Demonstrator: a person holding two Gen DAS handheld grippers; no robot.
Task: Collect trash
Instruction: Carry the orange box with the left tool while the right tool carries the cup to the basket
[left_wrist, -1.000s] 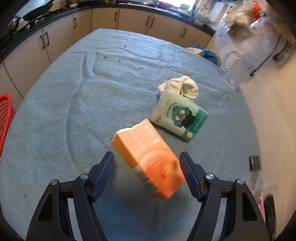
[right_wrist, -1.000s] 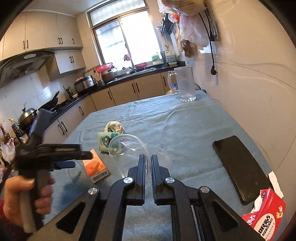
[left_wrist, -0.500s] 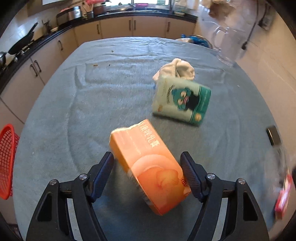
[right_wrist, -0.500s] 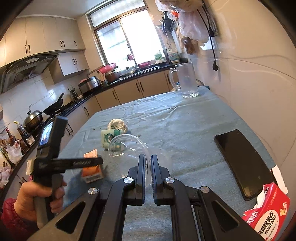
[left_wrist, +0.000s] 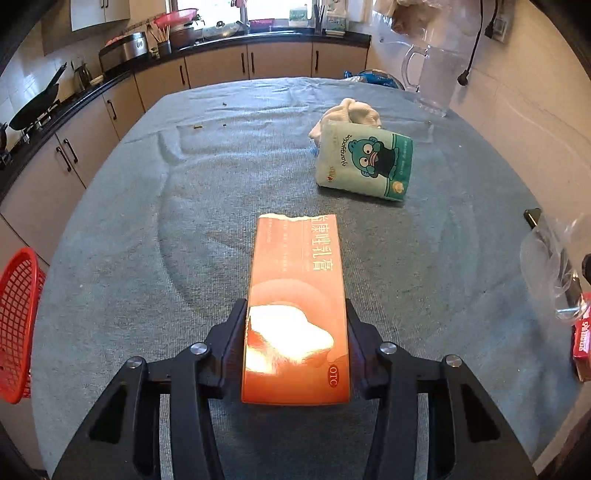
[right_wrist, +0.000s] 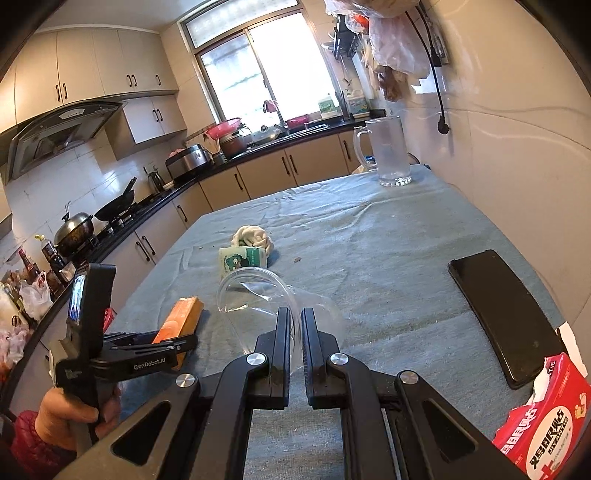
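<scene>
The orange box (left_wrist: 297, 295) is pinched lengthwise by the left claw (left_wrist: 295, 343) near the table's (left_wrist: 129, 240) front edge, long axis lined up w/ the fingers, prob. so it can be lifted as trash. A clear plastic bag (right_wrist: 266, 295) is held by the right claw (right_wrist: 293, 332), pressed together on its rim, mouth kept open towards the box, presumably as the receptacle. The green tissue pack (left_wrist: 365, 166) and a white cloth (left_wrist: 351, 114) are left further back, towards the far right corner. Vs. a second ago: the box lay skewed between spread jaws; the jaws have just been closing, now squared and clamped on it.
</scene>
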